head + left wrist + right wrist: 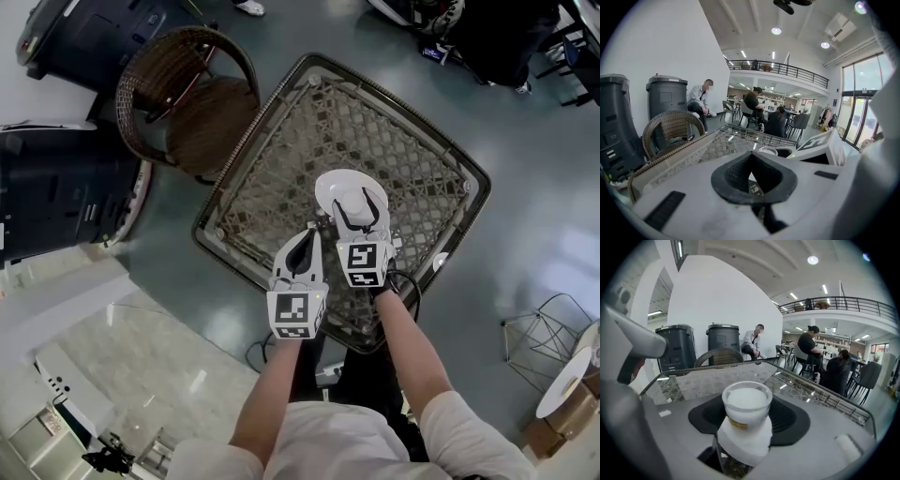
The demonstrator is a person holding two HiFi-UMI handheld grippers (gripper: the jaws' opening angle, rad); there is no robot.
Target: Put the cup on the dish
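Right gripper (361, 202): forearm stretched forward, jaws clasping round white cup (746, 416) with glossy rim, over smooth white dish (328, 187) on glass-topped wicker table (281, 159). Left gripper (305, 239): just beside, black ribbed pads together, empty.

White cup (746, 411), white dish (327, 190), brown wicker chair (202, 122), grey lattice-weave table (281, 169), grey-blue floor (530, 131)

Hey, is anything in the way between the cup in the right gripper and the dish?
Nothing visible. The cup sits between the jaws of the right gripper, directly over the white dish, which holds nothing else. The left gripper is beside it, short of the dish. I cannot tell whether the cup already touches the dish.
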